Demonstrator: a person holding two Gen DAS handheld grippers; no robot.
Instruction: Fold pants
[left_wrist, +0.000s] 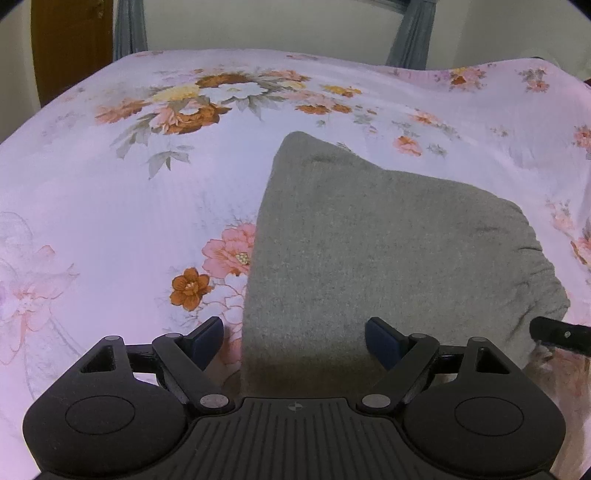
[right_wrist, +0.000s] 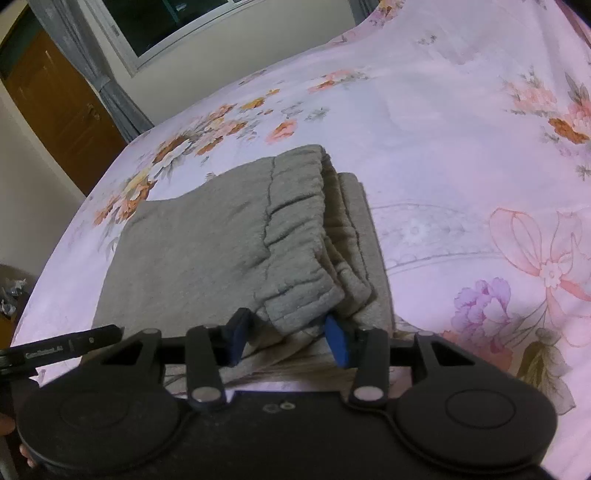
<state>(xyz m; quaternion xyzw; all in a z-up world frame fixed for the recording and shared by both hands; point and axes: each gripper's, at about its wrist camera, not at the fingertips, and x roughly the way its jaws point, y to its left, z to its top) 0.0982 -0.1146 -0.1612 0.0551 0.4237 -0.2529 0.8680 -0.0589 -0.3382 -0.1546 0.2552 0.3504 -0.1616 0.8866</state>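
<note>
Grey pants (left_wrist: 354, 243) lie folded in a compact stack on the floral bedsheet (left_wrist: 110, 206). My left gripper (left_wrist: 293, 336) is open, its blue pads on either side of the near left edge of the stack, holding nothing. In the right wrist view the pants (right_wrist: 207, 243) show their elastic waistband (right_wrist: 295, 229) on top, with folded layers beneath. My right gripper (right_wrist: 288, 339) is open, its pads on either side of the near corner of the waistband without pinching it. The tip of the right gripper (left_wrist: 554, 334) shows at the right of the left wrist view.
The pink floral bedsheet (right_wrist: 461, 155) covers the whole bed around the pants. A brown door (right_wrist: 55, 107), grey curtains (right_wrist: 107, 85) and a window (right_wrist: 173, 22) stand beyond the far edge. The left gripper's arm (right_wrist: 59, 349) shows at the lower left.
</note>
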